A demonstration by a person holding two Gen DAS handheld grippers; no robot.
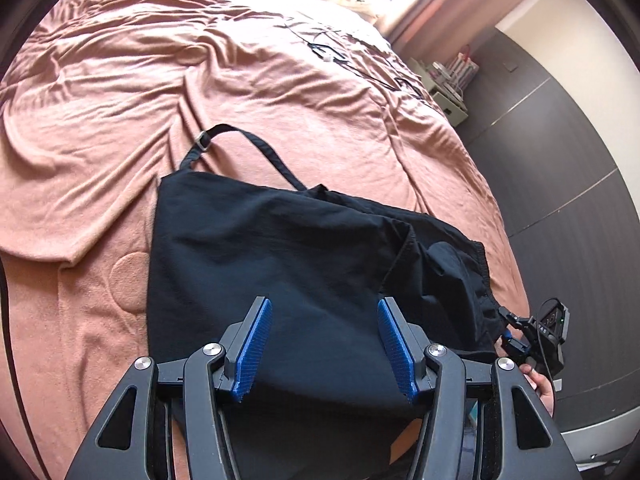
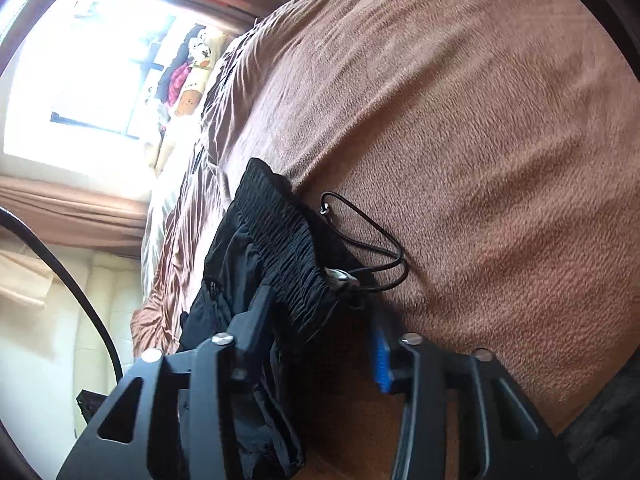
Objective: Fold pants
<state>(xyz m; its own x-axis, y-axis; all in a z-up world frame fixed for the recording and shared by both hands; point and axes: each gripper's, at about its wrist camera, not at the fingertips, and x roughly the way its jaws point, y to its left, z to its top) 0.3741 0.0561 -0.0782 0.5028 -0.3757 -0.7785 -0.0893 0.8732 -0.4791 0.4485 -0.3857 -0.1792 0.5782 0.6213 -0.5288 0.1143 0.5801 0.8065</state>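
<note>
We've got the black pants (image 1: 304, 240) half-folded mid-frame on the bed (image 1: 120, 120), left gripper (image 1: 325, 344) fingers open above them, right gripper (image 2: 316, 344) fingers open straddling the waistband (image 2: 280, 236) to grab it.

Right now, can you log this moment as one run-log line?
black pants: partly folded on pink bedspread | left gripper: open above pants | right gripper: at elastic waistband, grip unclear

My left gripper (image 1: 325, 344): black angular linkage frame, silver round screws, ribbed blue pads.
My right gripper (image 2: 320, 344): same black frame, blue pad.
</note>
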